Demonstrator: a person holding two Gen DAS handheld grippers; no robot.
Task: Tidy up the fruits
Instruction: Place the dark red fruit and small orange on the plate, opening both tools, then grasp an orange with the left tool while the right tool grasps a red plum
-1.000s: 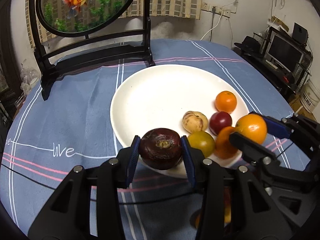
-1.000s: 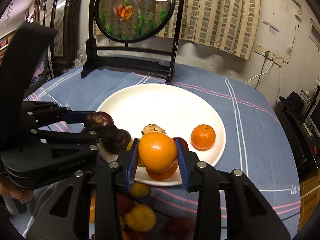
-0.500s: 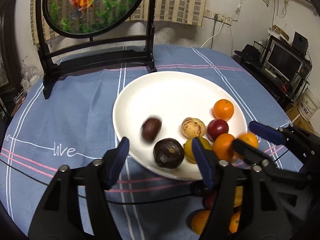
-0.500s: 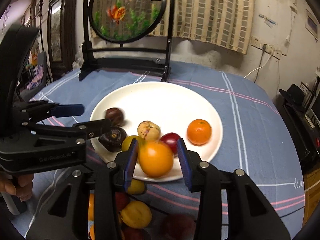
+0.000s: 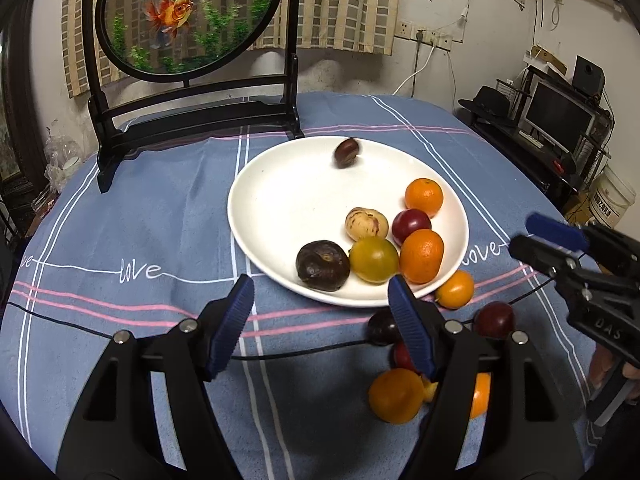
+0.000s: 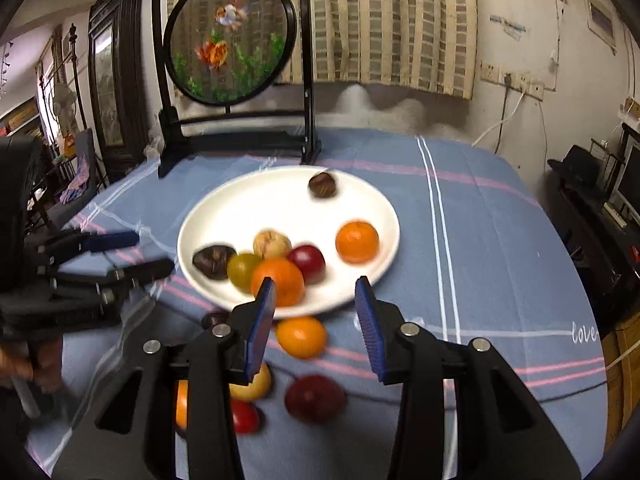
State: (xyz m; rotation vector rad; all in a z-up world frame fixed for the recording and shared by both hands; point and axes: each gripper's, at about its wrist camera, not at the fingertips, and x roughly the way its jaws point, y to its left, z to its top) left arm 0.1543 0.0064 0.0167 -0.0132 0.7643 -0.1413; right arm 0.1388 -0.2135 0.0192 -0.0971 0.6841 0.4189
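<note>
A white plate point(image 5: 288, 200) point(image 6: 260, 208) on the blue cloth holds several fruits: a dark purple fruit point(image 5: 323, 265) point(image 6: 213, 261), a yellow-green one point(image 5: 374, 260), two oranges point(image 5: 421, 255) point(image 5: 424, 197), a red plum point(image 5: 411, 226) and a speckled beige fruit point(image 5: 366, 223). A small dark fruit point(image 5: 346, 153) point(image 6: 322, 185) is blurred near the far rim. My left gripper point(image 5: 322, 324) stands open just short of the plate's near rim, empty. My right gripper point(image 6: 316, 304) is open too, drawn back from the front orange point(image 6: 278, 280), with nothing gripped.
Loose fruits lie on the cloth in front of the plate: an orange point(image 5: 455, 289) point(image 6: 301, 336), red plums point(image 5: 495, 319) point(image 6: 315, 398) and more under the grippers. A round goldfish screen on a black stand point(image 5: 188, 16) point(image 6: 230, 44) stands behind the plate. A monitor desk point(image 5: 556, 116) is right.
The left gripper let go of the dark purple fruit on the plate and drew back. The right gripper released its orange and drew back. The small dark fruit rolled to the far rim.
</note>
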